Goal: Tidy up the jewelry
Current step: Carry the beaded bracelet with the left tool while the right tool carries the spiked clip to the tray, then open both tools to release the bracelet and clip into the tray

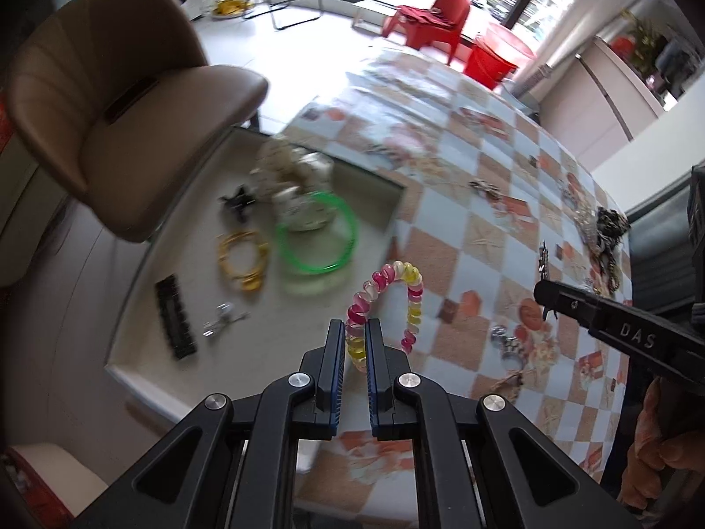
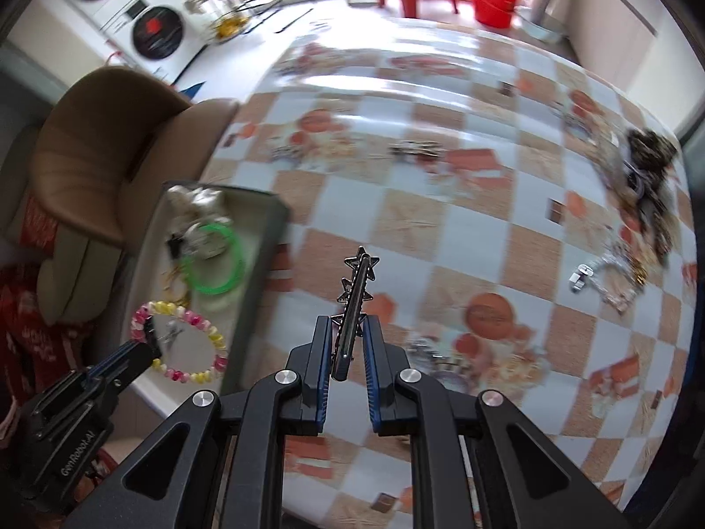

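Pinched between the left gripper jaws, a pink-and-yellow coil bracelet hangs over the near right edge of the tray. Better to carry it farther left over bare tray floor before letting go. Right gripper, level above the table, clamps a star hair clip.

spiral coil bracelet: pink, yellow and clear bands
thin plastic bangle: bright green
star-studded hair clip: black
glossy tablecloth: orange and pale-blue checks with printed motifs
padded chair: brown
shallow tray: beige
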